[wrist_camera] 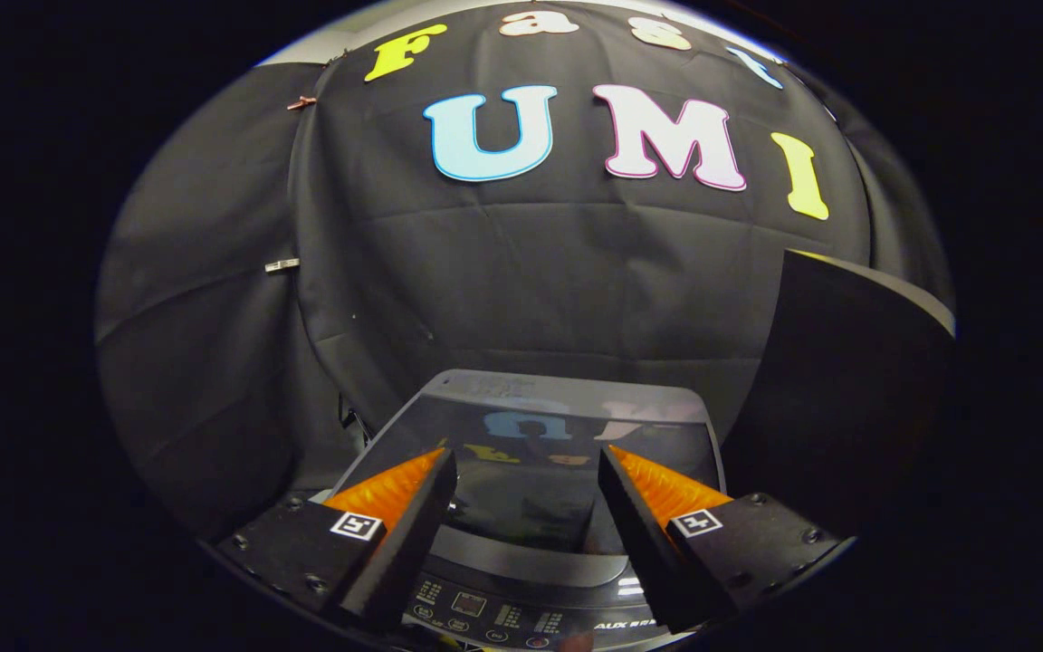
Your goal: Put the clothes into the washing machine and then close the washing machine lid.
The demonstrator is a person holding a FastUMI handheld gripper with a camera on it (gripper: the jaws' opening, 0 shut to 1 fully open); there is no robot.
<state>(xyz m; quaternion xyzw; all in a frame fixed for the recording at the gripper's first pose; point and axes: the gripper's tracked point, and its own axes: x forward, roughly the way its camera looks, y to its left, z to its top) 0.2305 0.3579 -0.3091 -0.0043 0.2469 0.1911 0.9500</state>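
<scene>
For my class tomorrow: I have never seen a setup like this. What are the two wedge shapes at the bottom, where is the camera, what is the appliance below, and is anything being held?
The camera rides on a hand-held grasping tool and looks forward along its two fingers, the wedges you see. They stand apart with nothing between them, so the tool is open and holds nothing. Below and just ahead of them is a top-loading washing machine. Its glossy lid lies flat and looks closed, mirroring the wall behind. The control panel with its buttons sits nearest the camera, under the fingers. Black cloth forms the booth's wall beyond. A dark panel stands beside the machine; I cannot tell what it is. No clothes are visible.
</scene>
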